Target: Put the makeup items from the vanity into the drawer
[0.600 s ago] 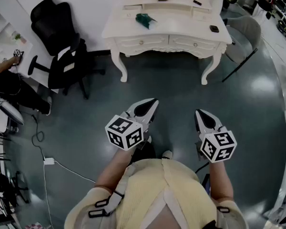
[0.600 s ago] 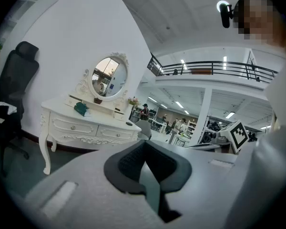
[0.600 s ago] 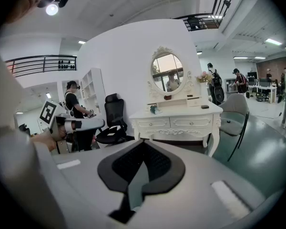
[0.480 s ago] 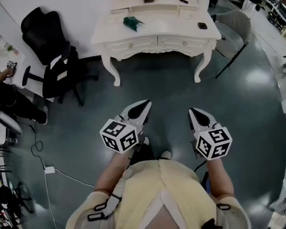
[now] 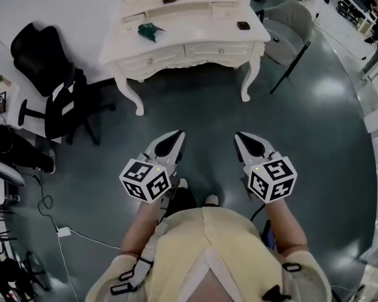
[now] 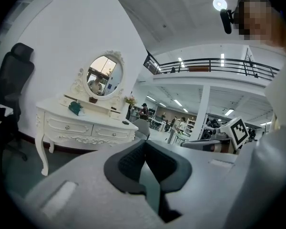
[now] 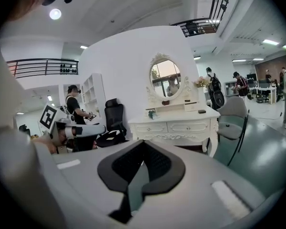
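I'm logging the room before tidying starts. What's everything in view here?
Vanity: one, white, by the far wall.
Mirror: one, oval, white-framed, on the vanity.
Teal item: one, teal, vanity top, left.
Small flat item: one, dark, vanity top, right edge.
Office chair: one, black, left of vanity.
Grey chair: one, grey, right of vanity.
Power block: one, white, floor, left.
Left gripper: one, grey, shut, empty, above floor.
Right gripper: one, grey, shut, empty, above floor.

White vanity [image 5: 190, 31]; teal item [image 5: 150, 31]; black chair [image 5: 41, 52]; dark grey-green floor [image 5: 195, 121].
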